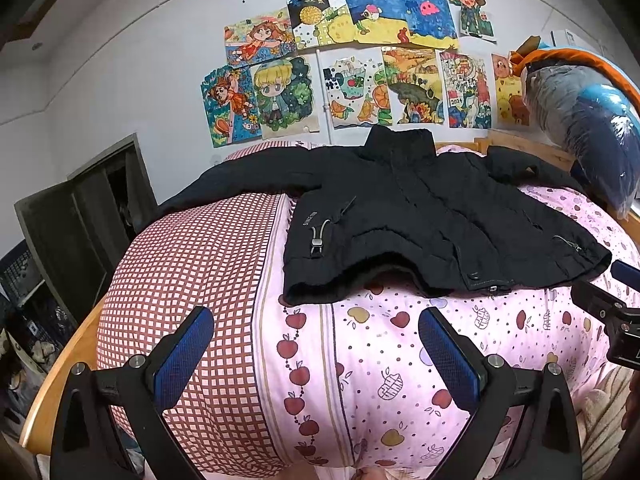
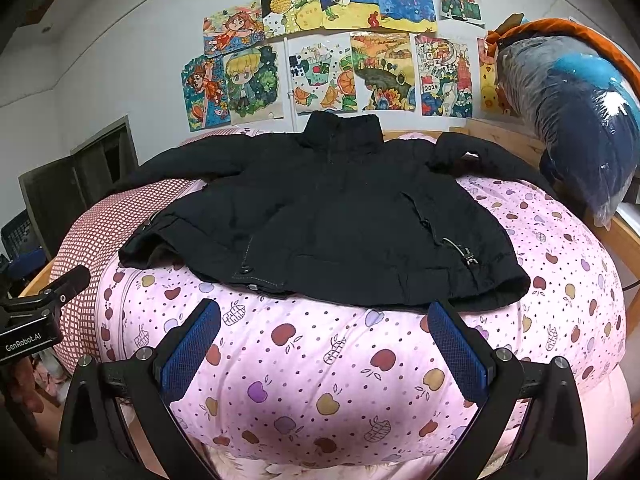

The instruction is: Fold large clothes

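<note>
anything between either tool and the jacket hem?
Nothing visible. Both tools are open and empty over the pink apple-print quilt. Only bare quilt lies between the left tool and the black jacket, and the right tool sits just short of the hem.

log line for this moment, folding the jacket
stage: pre-grasp | black jacket flat on bed, collar far, sleeves spread | left claw open, empty | right claw open, at hem
</note>
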